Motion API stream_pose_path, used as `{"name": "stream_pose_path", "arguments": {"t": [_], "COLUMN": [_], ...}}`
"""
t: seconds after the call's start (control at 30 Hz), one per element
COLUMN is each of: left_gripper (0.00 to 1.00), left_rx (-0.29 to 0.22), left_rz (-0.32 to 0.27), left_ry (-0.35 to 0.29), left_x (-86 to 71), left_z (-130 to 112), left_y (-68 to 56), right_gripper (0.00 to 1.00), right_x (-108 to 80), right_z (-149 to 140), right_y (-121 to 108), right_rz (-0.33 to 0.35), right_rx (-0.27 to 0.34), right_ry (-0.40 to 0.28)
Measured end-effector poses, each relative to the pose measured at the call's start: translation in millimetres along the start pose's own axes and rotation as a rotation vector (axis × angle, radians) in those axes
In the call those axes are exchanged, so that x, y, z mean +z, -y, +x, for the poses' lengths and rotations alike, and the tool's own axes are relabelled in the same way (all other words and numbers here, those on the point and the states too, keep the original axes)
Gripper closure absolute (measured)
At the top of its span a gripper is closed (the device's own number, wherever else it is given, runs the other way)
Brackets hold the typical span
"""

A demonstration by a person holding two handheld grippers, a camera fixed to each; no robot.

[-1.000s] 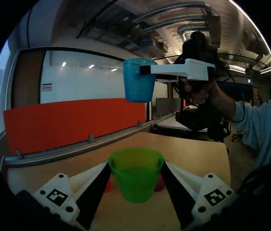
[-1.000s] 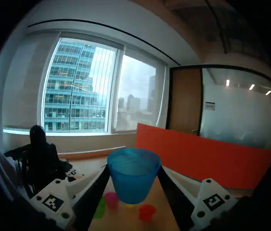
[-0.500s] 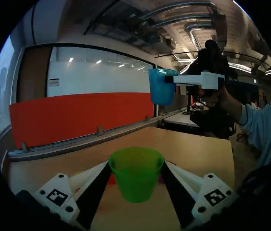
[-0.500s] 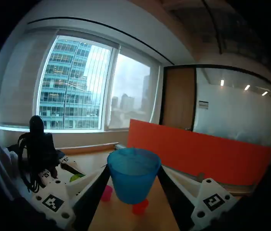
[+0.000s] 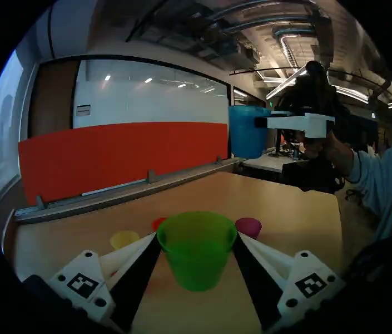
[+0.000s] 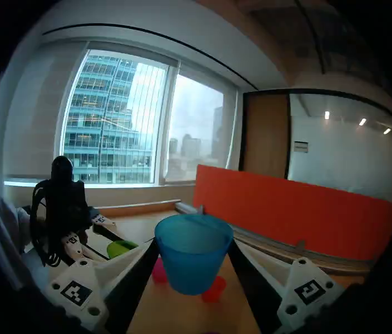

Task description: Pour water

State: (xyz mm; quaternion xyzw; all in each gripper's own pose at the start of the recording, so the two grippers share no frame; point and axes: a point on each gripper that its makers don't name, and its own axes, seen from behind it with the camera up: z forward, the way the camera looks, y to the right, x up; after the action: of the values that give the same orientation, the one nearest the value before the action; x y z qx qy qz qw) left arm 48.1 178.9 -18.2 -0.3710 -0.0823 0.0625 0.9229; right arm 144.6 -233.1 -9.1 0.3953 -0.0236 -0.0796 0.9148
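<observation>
**Two cups upright, one in each claw**

My left claw (image 5: 197, 247) is closed on the green cup (image 5: 197, 264), with one finger pressing each side of its upper wall. The cup stands upright in the grip, mouth up and base down. Its long axis runs straight up and down between my fingers (image 5: 134, 273). It sits low in the middle of the left gripper view, over the near part of the worktop (image 5: 296, 206). I cannot tell whether anything is inside it.

My right claw (image 6: 193, 259) grips the blue cup (image 6: 193, 270) the same way, both fingers against its sides, mouth up and axis vertical. In the left gripper view the blue cup is held level in the air, higher than the green cup and well apart from it. My hand (image 5: 329, 150) and pale sleeve (image 5: 376, 178) are behind that claw.

Three small cups stand mouth up on the worktop beyond the green cup. A yellow cup (image 5: 123, 239) is to the left, a red cup (image 5: 159, 222) is partly hidden behind the green rim, and a magenta cup (image 5: 248, 227) is to the right. An orange partition (image 5: 123, 156) runs along the far side.

As for writing, each finger carries a black-and-white square marker (image 5: 82, 285), which is a pattern rather than letters. A small sign (image 5: 83, 109) on the wall past the partition is too small to read.
</observation>
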Motion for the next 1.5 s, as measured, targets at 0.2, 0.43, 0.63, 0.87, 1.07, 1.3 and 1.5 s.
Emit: {"name": "stream_pose_path", "arguments": {"t": [0.2,0.43,0.63,0.87,1.07,1.3,1.5], "left_gripper": [0.13,0.13,0.13,0.13,0.13,0.13,0.13], "left_rx": [0.003,0.0,0.001,0.0,0.004,0.014,0.037], "left_rz": [-0.001,-0.021,-0.029,-0.042,-0.048,-0.063,-0.083], "left_ry": [0.04,0.084,0.122,0.158,0.199,0.253,0.305], "left_x": [-1.5,-0.3,1.8,3.7,5.7,6.1,4.7], "left_z": [-15.9,-32.7,-46.4,-59.4,-71.8,-87.7,-102.3], "left_y": [2.0,-1.0,-0.3,-1.7,-2.4,-5.2,-8.7], "right_gripper": [0.09,0.09,0.09,0.09,0.09,0.09,0.09], "right_x": [4.9,7.5,8.0,8.8,9.6,10.4,11.3], "right_z": [-25.6,-51.4,-71.7,-100.4,-125.3,-152.4,-171.0], "right_y": [13.0,25.5,31.9,40.8,45.6,49.2,54.0], "right_rz": [0.042,0.093,0.127,0.166,0.185,0.202,0.221], "right_rx": [0.005,0.028,0.042,0.044,0.04,0.026,0.017], "right_ry": [0.039,0.089,0.131,0.193,0.254,0.329,0.38]}}
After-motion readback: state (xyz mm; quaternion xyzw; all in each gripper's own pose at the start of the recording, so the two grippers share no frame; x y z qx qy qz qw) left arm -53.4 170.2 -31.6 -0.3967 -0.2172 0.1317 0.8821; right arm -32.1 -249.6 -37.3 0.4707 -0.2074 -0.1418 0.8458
